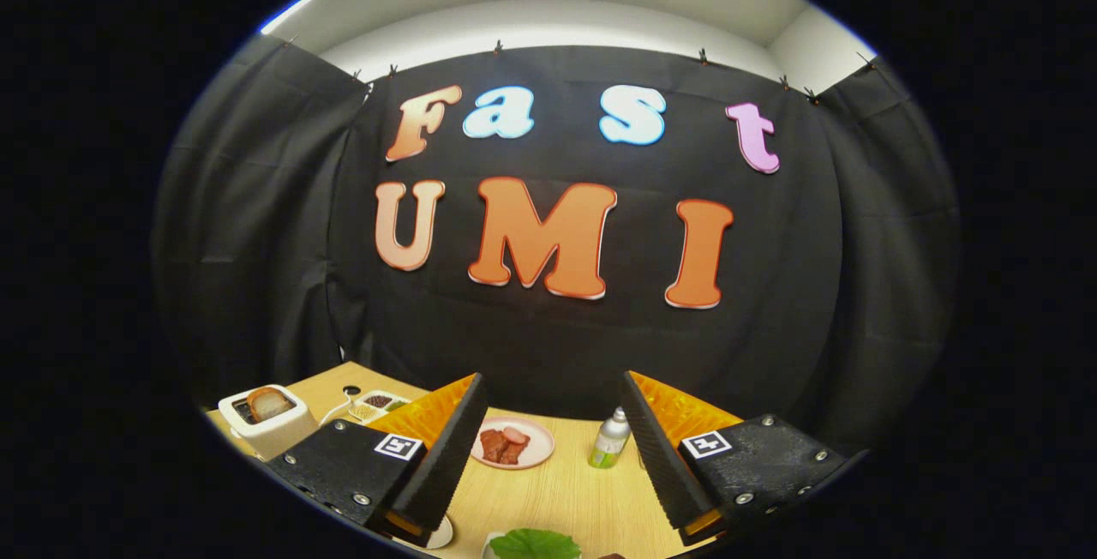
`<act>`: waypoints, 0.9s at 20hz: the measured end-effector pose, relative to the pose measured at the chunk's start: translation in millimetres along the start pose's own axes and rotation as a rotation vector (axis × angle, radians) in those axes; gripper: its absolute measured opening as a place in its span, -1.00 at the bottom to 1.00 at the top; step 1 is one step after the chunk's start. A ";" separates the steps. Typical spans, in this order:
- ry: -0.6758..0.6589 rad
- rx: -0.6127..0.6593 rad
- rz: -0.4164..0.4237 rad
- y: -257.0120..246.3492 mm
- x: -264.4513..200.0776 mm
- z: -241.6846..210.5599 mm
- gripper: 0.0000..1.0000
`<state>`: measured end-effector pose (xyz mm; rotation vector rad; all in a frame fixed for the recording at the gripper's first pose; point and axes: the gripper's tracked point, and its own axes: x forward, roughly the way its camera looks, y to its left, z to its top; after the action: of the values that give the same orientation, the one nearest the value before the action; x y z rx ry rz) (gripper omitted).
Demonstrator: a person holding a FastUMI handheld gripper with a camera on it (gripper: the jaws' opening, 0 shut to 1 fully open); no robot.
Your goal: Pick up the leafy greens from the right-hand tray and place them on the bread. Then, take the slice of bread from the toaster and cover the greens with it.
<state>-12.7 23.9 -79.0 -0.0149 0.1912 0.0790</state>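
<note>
Greens (535,544) lie just beneath the gripper (548,447), whose fingers stand wide apart and empty, likely poised to descend, toaster (264,417) far to its left.

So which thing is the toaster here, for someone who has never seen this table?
Start at the wooden table under the black cloth wall. Beyond the open claw, off its left finger, stands a white box, the toaster. Unlike the plate and bottle between the fingers, it has bread sticking out of its top.
</note>
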 end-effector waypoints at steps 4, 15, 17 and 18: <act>0.161 -0.019 0.031 7.7 0.3 -60.4 0.88; 0.651 -0.004 0.122 21.0 -22.9 -238.9 0.88; 0.731 -0.004 0.142 24.2 -30.9 -264.8 0.89; 0.768 -0.002 0.151 25.5 -34.2 -277.7 0.88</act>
<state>-100.7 40.5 -345.2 -0.0325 0.9604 0.2231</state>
